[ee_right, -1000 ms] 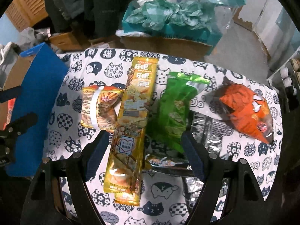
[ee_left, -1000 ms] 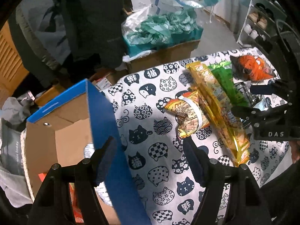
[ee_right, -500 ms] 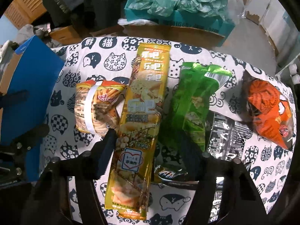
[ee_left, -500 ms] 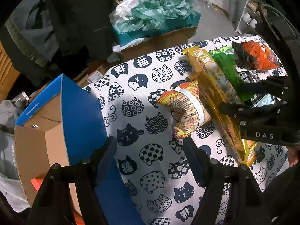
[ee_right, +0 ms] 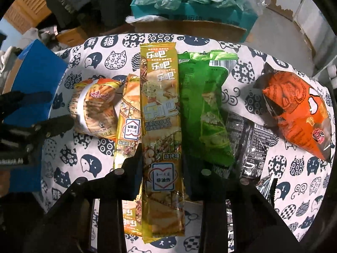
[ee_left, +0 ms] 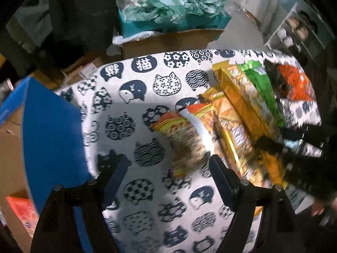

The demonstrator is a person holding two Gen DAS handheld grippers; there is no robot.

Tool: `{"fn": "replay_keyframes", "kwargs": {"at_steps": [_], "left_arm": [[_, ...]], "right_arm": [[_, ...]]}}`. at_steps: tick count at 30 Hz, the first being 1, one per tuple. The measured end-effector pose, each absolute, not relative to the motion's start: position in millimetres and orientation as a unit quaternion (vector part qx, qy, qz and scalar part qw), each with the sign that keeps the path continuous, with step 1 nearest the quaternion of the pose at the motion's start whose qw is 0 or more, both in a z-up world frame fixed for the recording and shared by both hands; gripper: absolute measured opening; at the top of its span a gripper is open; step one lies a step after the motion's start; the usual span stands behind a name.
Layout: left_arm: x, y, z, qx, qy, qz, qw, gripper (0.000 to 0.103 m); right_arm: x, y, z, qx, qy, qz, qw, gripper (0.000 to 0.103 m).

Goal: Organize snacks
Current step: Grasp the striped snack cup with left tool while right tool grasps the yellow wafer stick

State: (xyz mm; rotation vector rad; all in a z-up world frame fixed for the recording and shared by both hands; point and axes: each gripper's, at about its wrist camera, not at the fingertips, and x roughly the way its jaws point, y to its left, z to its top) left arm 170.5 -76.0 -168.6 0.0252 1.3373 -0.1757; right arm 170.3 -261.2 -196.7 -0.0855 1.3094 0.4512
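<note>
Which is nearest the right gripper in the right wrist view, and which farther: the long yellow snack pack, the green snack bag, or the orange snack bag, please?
1. Long yellow snack pack: clamped between the jaws of the right gripper.
2. Green snack bag: just right of it.
3. Orange snack bag: far right, by the cat-print cloth's edge.

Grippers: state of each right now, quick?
Left hand-held gripper: open, holding nothing, over the cat-print cloth.
Right hand-held gripper: jaws just closed, shut on the long yellow snack pack.
</note>
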Motion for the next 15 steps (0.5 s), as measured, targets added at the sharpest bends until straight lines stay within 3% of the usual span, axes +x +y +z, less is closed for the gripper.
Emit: {"fn": "replay_keyframes", "kwargs": {"at_steps": [3, 6, 13, 15], "left_arm": [[178, -78, -174, -0.022, 0.626, -0.084, 0.775, 0.081], [185, -81, -181, -0.035, 0.632, -0.079, 0.770, 0.081], [193, -83, -195, -0.038, 0.628, -0.077, 0.774, 0.081], [192, -83, -197, -0.046, 0.626, -0.090, 0.774, 0.068]], "right_arm": [[169, -260, -196, -0.037, 0.601, 0.209, 0.771, 0.032], [169, -261, -199, -0.038, 0.603, 0.209, 0.769, 0.039], [172, -255, -203, -0.038, 0.597, 0.209, 0.774, 0.040], [174, -252, -205, -0.039, 0.596, 0.207, 0.775, 0.040]]}}
